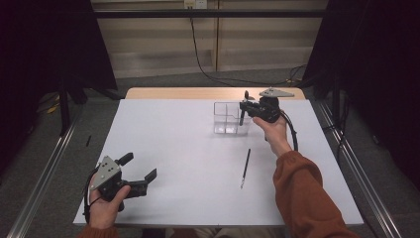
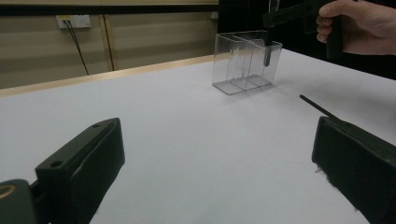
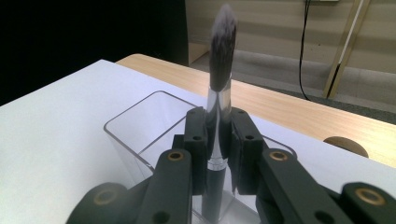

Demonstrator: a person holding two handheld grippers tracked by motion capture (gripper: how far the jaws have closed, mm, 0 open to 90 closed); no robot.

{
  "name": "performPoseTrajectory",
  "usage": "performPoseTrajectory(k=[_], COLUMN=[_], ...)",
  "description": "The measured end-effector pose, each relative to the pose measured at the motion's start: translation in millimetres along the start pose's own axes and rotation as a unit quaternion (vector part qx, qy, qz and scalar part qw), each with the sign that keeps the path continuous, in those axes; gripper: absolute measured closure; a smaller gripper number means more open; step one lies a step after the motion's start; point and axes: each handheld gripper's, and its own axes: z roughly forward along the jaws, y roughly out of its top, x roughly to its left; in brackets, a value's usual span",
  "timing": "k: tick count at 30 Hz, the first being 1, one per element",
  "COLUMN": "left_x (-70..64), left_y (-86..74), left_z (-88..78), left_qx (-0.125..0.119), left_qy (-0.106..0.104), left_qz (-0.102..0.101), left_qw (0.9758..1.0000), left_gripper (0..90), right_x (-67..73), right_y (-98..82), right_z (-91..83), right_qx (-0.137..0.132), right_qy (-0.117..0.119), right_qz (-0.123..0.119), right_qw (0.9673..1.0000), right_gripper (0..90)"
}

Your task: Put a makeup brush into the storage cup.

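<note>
Brush (image 3: 219, 93) upright in right gripper (image 3: 218, 140), over clear organizer (image 1: 228, 119)

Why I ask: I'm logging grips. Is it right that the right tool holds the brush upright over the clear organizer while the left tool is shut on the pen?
Not quite: the left tool is open and holds nothing, as the high view shows; the pen lies apart on the table. The right tool does hold the brush upright over the clear organizer.
</note>
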Motion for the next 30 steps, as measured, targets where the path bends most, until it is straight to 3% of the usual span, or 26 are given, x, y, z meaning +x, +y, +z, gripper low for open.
performPoseTrajectory(k=[8, 13, 25, 30], left_x=[0.1, 0.0, 0.2, 0.3], left_y=[-0.1, -0.1, -0.2, -0.2], left_z=[-0.1, -0.1, -0.1, -0.1], left_qx=[0.001, 0.001, 0.001, 0.000], left_qy=[-0.001, -0.001, -0.001, -0.002], left_qz=[0.001, 0.001, 0.000, 0.001], left_qw=[1.0000, 1.0000, 1.0000, 1.0000], left_gripper=[2.7, 2.7, 2.7, 2.7], right_x=[-1.4, -2.7, -3.7, -4.1], right_y=[-2.6, -3.9, -4.8, -6.5], right_z=[-0.4, -2.8, -11.0, -16.0], right_qx=[-0.003, -0.009, -0.010, -0.015], right_qy=[-0.009, -0.027, -0.050, -0.058], right_qz=[0.000, 0.009, 0.001, -0.003], right_qw=[1.0000, 0.9995, 0.9987, 0.9982], right_gripper=[71.2, 55.4, 16.2, 10.9])
